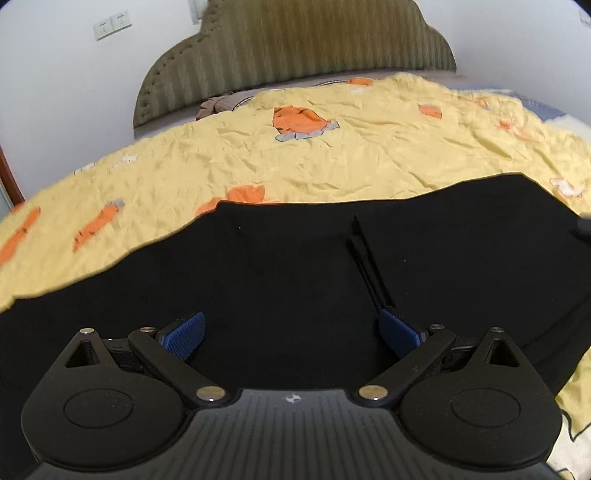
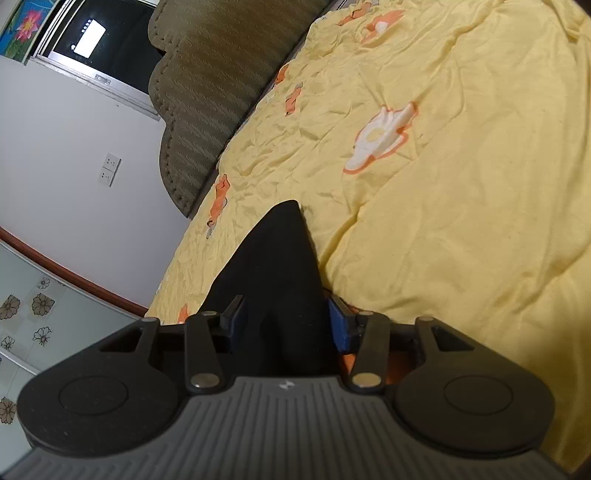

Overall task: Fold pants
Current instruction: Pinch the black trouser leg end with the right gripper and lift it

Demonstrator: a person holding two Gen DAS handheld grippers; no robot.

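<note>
Right wrist view has the right gripper with fingers pinching a black pants fold above the yellow quilt, left gripper spread wide and empty over them, mid-fold—next, lay it flat.

My left wrist view sits low and close over the black pants, level, facing across the yellow bedspread toward the headboard. My right wrist view is rolled strongly sideways, close behind a bunched fold of pants, facing along the bed. Both views share bedspread, headboard, wall sockets.
</note>
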